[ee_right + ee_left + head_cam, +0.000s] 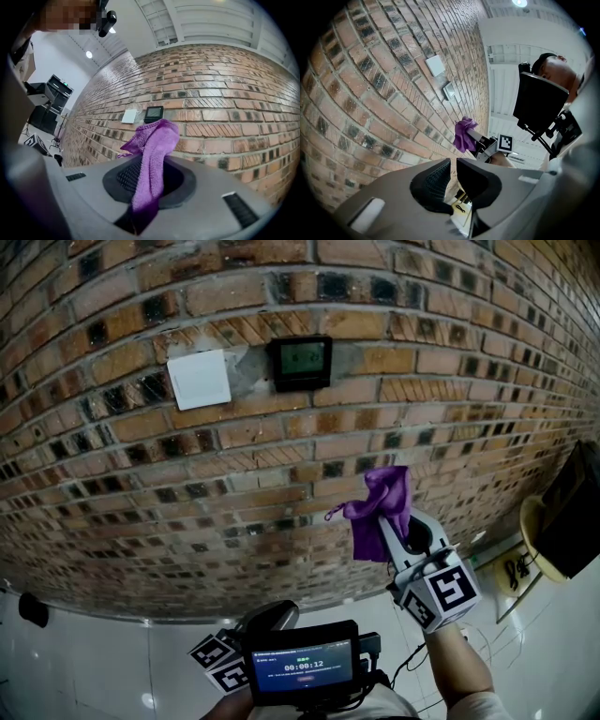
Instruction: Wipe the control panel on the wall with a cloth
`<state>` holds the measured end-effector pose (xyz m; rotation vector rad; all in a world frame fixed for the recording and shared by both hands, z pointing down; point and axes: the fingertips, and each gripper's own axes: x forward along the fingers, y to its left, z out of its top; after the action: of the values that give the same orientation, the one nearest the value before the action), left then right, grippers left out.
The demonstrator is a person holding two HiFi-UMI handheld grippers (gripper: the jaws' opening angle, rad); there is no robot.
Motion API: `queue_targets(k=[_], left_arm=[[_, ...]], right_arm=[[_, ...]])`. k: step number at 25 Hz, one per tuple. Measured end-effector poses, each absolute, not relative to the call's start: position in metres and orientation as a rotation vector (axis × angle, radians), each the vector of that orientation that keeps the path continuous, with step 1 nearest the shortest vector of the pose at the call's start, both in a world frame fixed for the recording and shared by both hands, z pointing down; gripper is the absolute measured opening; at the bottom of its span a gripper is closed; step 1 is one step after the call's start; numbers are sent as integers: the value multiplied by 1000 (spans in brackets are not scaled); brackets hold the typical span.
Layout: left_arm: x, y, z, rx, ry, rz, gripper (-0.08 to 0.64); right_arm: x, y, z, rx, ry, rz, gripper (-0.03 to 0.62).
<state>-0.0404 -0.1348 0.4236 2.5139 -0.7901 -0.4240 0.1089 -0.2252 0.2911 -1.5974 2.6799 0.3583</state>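
The control panel (300, 362) is a small black box with a greenish screen, fixed high on the brick wall (112, 484). It also shows in the right gripper view as the panel (153, 112), straight ahead and some way off. My right gripper (392, 526) is shut on a purple cloth (380, 505), held up below and right of the panel, apart from the wall. The cloth (152, 159) hangs down between the jaws. My left gripper (453, 171) is low, shut, with nothing in it. Only its marker cube (221, 660) shows in the head view.
A white switch plate (199, 379) sits just left of the panel. A device with a lit screen (302, 667) rides at the bottom of the head view. A black monitor (574, 517) and a round tan stand are at the right. The floor below is glossy white.
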Motion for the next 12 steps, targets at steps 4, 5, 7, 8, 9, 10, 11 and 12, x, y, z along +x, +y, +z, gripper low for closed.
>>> queue_targets(k=[4,5,7,8,9,10,11,12], left_arm=[[-39,-133,425,2512,-785,-421,34],[-39,-133,425,2511,-783,-421,34],[-37,-132,426,2511,-779,-418,34],[-37,-131,426,2511,-777,-416,34],[-36,-131,426,2511,-774,-415,34],[-35,-131,426,2510,-773,-414,34],[-35,-131,426,2510,-772,-414,34],[-34,-130,426,2510,-770,-413,34]], right_arm=[[115,-218,307,-1612,2677,269,81],[115,-216,310,-1615,2678,253,81],[116,-212,316,-1619,2684,229,81],[117,-210,319,-1620,2687,220,81],[117,-209,321,-1621,2689,211,81],[117,-207,323,-1622,2690,201,81],[118,-206,325,-1622,2690,189,81],[118,-204,327,-1622,2690,176,81]])
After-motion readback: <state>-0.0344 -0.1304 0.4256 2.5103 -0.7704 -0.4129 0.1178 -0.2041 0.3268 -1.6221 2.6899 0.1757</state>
